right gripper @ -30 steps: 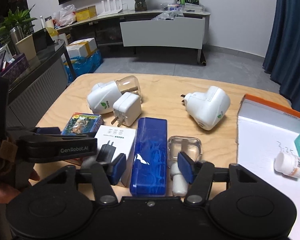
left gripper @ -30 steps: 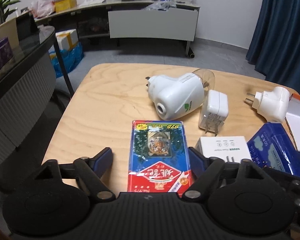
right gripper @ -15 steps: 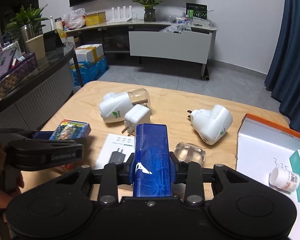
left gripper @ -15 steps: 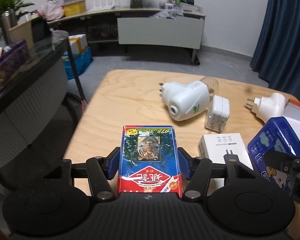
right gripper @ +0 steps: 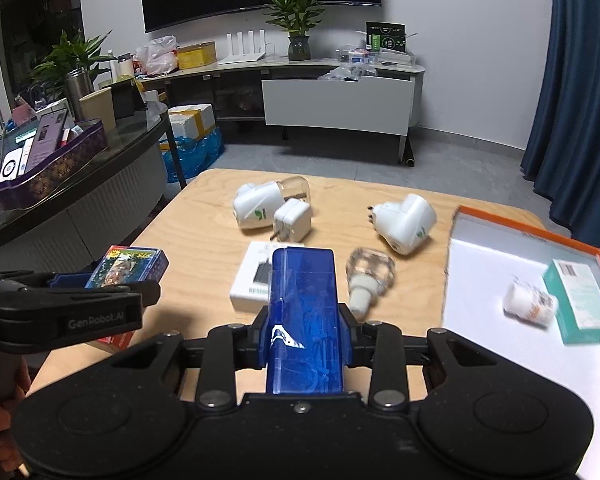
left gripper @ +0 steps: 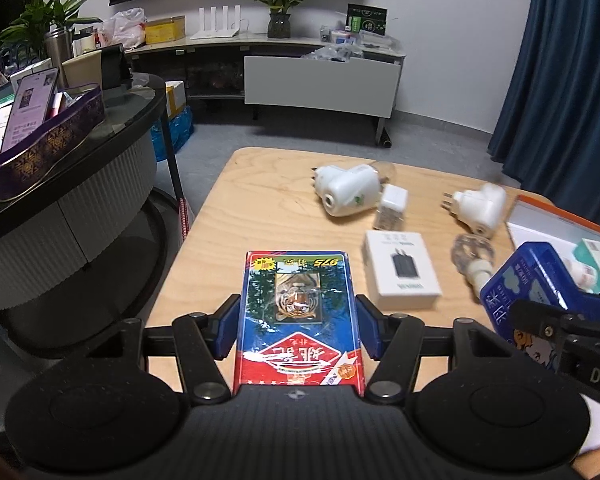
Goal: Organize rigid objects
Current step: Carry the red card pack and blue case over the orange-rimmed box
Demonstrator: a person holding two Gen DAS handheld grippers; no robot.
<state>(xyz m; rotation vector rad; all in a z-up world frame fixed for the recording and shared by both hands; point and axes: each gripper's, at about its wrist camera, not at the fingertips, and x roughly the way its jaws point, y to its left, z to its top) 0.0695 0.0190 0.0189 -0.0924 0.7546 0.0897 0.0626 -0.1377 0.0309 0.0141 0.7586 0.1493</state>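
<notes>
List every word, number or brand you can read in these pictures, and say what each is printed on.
"975": upside down on the card box.
"GenRobot.AI": on the left gripper.
"DA": cut off, on the right gripper.
Chinese print on the card box, blue box and charger box: not readable to me.

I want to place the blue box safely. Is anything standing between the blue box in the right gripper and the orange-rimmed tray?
Nothing visible does. The blue box is lifted in the right gripper; the tray lies open to its right, holding only a bottle and teal carton.
</notes>
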